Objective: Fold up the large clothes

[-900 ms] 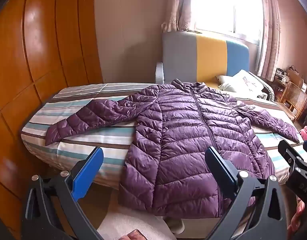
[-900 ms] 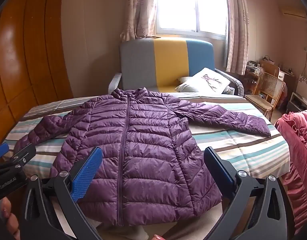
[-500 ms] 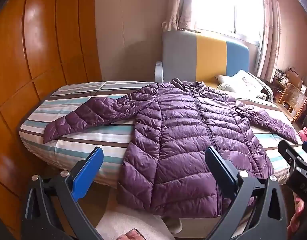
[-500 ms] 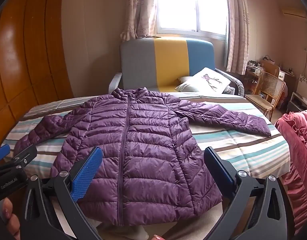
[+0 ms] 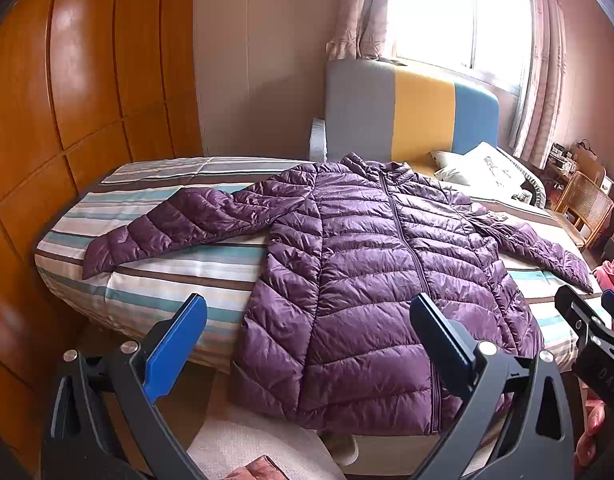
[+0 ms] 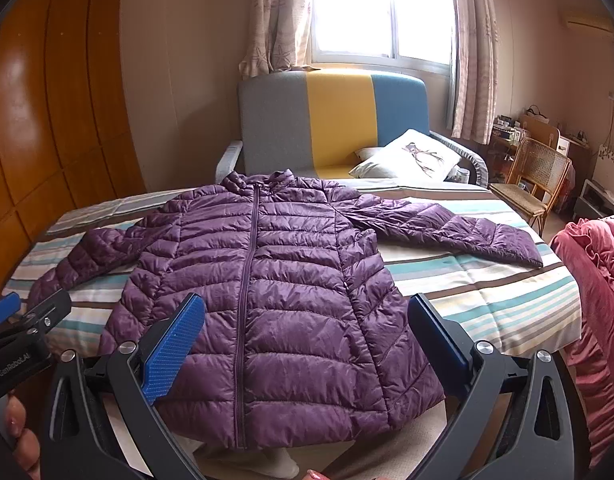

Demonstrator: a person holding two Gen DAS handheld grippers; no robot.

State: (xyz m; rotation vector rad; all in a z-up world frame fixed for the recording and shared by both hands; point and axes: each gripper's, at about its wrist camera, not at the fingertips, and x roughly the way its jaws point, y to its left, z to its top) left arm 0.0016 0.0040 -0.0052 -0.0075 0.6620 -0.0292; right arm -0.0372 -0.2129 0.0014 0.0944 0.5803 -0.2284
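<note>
A purple quilted puffer jacket (image 5: 371, 264) lies face up and zipped on the striped bed (image 5: 159, 280), sleeves spread out to both sides, hem hanging over the near edge. It also shows in the right wrist view (image 6: 275, 292). My left gripper (image 5: 307, 320) is open and empty, held above the hem's left half. My right gripper (image 6: 305, 320) is open and empty, above the hem's right half. The left sleeve cuff (image 5: 103, 256) lies near the bed's left edge. The right sleeve cuff (image 6: 519, 244) lies toward the right edge.
A grey, yellow and blue sofa (image 6: 331, 128) with a white cushion (image 6: 411, 156) stands behind the bed. Wooden wardrobe panels (image 5: 67, 100) line the left. A rattan chair (image 6: 535, 176) and a pink ruffled cover (image 6: 587, 292) are on the right. A pale stool (image 5: 259, 448) sits below the hem.
Both grippers have drifted slightly; the left view has shifted a little so the jacket sits marginally higher and nearer. The jacket has not moved and both jaws stay open.
</note>
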